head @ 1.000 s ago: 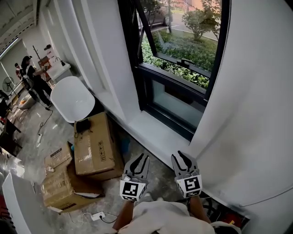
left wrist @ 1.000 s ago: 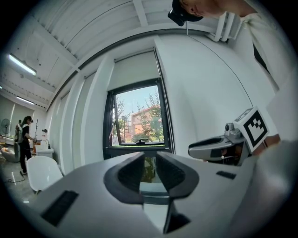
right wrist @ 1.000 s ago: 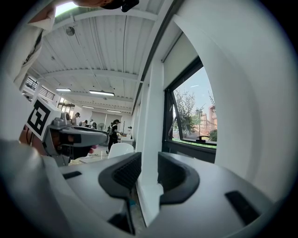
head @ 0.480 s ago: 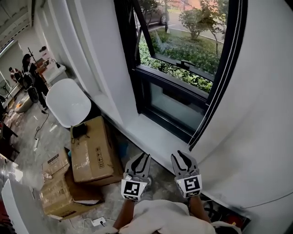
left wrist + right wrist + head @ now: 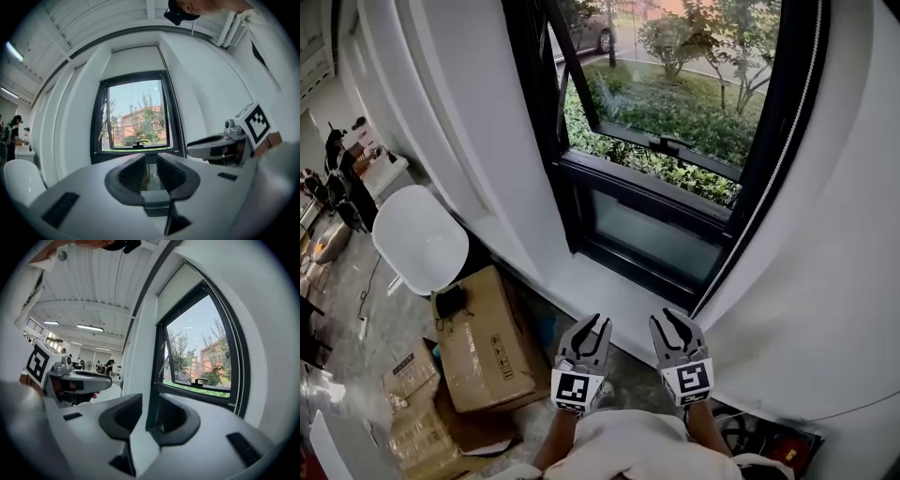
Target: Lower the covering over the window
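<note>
A black-framed window (image 5: 675, 159) faces me, its upper sash (image 5: 670, 145) tilted outward toward the garden. No covering hangs over the glass in the head view. A white bead chain (image 5: 748, 230) runs down the right side of the frame and shows too in the right gripper view as the bead chain (image 5: 238, 376). My left gripper (image 5: 593, 328) and right gripper (image 5: 667, 323) sit side by side low in the head view, just short of the sill (image 5: 609, 295). Both stand open with nothing between the pads. The left gripper (image 5: 151, 171) points at the window's middle, the right gripper (image 5: 149, 416) at its left frame.
Cardboard boxes (image 5: 483, 342) are stacked on the floor at the left, with a white round chair (image 5: 422, 239) behind them. White walls flank the window (image 5: 825, 262). Cables and a red item (image 5: 787, 450) lie at the bottom right. People stand far off at the left (image 5: 342, 178).
My head has turned up and left-to-right toward the window, so it fills more of the view and the bead chain shows. Both grippers keep their places and openings.
</note>
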`<state>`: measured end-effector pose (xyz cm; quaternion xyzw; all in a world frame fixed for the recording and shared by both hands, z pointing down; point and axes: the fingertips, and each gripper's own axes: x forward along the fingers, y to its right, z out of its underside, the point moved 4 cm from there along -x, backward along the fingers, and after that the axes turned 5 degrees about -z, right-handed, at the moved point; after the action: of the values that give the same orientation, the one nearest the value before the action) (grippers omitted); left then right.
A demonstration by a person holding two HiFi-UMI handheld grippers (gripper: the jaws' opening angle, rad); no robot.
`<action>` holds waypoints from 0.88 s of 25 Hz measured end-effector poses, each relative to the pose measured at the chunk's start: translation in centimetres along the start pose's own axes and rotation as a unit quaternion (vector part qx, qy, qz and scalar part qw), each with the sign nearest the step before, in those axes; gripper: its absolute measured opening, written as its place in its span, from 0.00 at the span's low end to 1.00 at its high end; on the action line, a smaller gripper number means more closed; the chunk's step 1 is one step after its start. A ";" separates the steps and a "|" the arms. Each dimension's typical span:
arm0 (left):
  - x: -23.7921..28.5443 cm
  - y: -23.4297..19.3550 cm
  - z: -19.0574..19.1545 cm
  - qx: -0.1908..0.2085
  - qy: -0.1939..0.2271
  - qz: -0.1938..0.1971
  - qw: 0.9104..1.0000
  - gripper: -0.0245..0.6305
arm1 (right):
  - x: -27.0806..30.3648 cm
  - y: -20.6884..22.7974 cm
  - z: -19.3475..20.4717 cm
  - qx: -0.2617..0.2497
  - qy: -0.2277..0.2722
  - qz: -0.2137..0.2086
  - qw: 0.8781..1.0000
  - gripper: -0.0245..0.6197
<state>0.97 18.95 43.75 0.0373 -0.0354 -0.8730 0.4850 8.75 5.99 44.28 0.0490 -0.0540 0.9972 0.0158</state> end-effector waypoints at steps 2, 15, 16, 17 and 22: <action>1.4 -1.3 -0.1 0.000 0.009 0.008 1.000 0.16 | 1.4 0.4 -0.3 -0.001 -0.002 0.011 1.000 0.19; 7.9 -7.7 1.3 -0.008 0.005 0.069 0.998 0.16 | 8.9 2.5 -0.3 0.001 -0.023 0.079 0.997 0.19; 8.4 -7.9 1.3 -0.008 0.006 0.076 0.997 0.16 | 9.2 2.8 -0.3 0.002 -0.023 0.087 0.996 0.19; 8.9 -8.1 1.3 -0.009 0.007 0.083 0.996 0.16 | 9.6 3.0 -0.4 0.001 -0.023 0.095 0.995 0.19; 11.2 -8.2 1.4 -0.008 0.016 0.126 0.992 0.16 | 10.2 4.3 -0.4 0.002 -0.032 0.139 0.990 0.19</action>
<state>-12.04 13.81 44.03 0.0424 -0.0255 -0.8046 0.5918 -1.58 1.98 44.48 0.0727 -0.0592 0.9878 -0.1246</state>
